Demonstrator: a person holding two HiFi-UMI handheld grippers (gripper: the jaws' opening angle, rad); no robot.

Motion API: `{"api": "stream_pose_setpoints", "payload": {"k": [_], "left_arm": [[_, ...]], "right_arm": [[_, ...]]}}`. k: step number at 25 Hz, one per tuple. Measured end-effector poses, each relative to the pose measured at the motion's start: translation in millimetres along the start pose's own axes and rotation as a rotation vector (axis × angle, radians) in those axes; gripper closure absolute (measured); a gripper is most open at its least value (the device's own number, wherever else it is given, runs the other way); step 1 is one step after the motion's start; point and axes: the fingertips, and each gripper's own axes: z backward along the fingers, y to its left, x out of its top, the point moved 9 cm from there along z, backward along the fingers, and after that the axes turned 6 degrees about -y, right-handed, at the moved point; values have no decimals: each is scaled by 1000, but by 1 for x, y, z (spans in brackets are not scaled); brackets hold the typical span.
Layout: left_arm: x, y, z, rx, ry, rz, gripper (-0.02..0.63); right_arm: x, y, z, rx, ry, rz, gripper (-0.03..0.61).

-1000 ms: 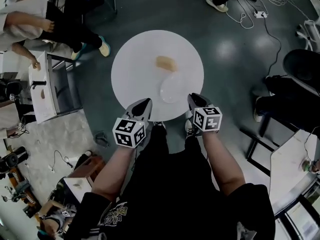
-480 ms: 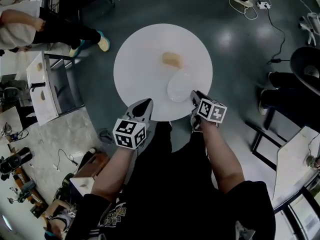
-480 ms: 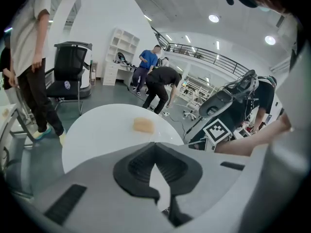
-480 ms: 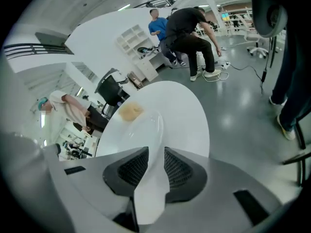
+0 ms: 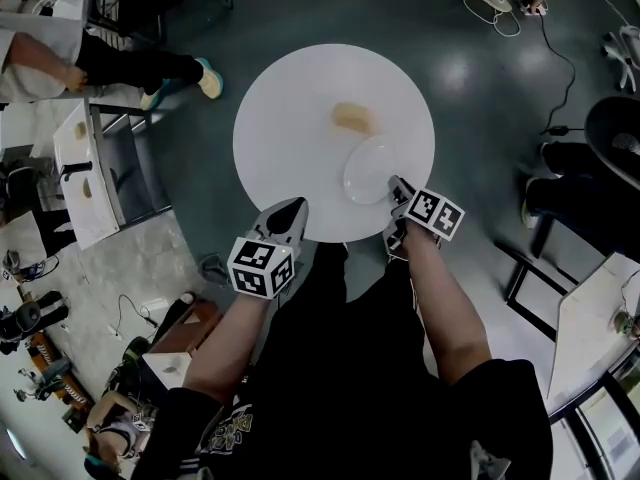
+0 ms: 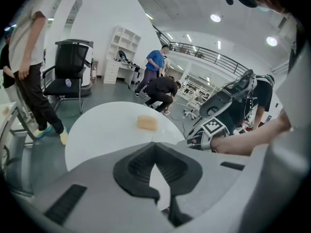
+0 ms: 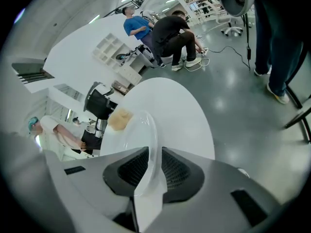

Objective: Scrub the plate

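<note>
A clear round plate [image 5: 366,168] lies on the round white table [image 5: 285,118], towards its near right edge. Just beyond the plate rests a tan sponge [image 5: 352,118]. My right gripper [image 5: 398,186] reaches in from the near right. In the right gripper view the plate [image 7: 138,127] has its rim between the right gripper's [image 7: 153,152] pads, which lie against both faces. The sponge [image 7: 120,119] shows behind the plate. My left gripper [image 5: 293,208] hovers at the table's near edge, shut and empty. In the left gripper view the sponge [image 6: 147,122] sits ahead of that gripper [image 6: 155,144].
A white side table [image 5: 85,158] stands to the left, with people seated and standing around it. Cables and a power strip [image 5: 520,8] lie on the dark floor at the far right. A black chair [image 5: 615,138] and a metal frame [image 5: 530,268] stand to the right.
My right gripper moved forward from beside the plate onto its near right rim. The left gripper stayed put. The plate and the sponge kept their places.
</note>
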Motion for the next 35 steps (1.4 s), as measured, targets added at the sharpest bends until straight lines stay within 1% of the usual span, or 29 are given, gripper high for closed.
{"api": "stream_pose_setpoints", "payload": {"k": [4, 5, 9, 15, 21, 24, 27, 31, 32, 35], "left_arm": [[-1, -4, 1, -9, 0, 6, 607], [-1, -5, 2, -10, 1, 6, 607], [-2, -5, 4, -14, 5, 6, 607], [-4, -2, 3, -17, 6, 10, 607], [-2, -11, 0, -23, 3, 21, 607], [-4, -8, 0, -28, 4, 36, 607], [-2, -5, -1, -39, 0, 50, 606], [4, -2, -3, -45, -17, 76, 601], [6, -2, -5, -50, -22, 89, 586], [8, -5, -10, -77, -30, 144, 512]], "right_arm": [[-1, 2, -1, 6, 10, -2, 500], [-1, 2, 0, 13, 10, -13, 517], [-1, 5, 1, 56, -6, -64, 532], [-1, 19, 10, 146, -28, -24, 550], [7, 26, 24, 182, -22, 55, 552], [11, 32, 30, 214, -25, 69, 552], [16, 43, 38, 271, -28, 80, 552], [22, 62, 51, 373, -21, 104, 552], [24, 67, 54, 400, -17, 113, 552], [26, 78, 67, 479, 0, 143, 552]]}}
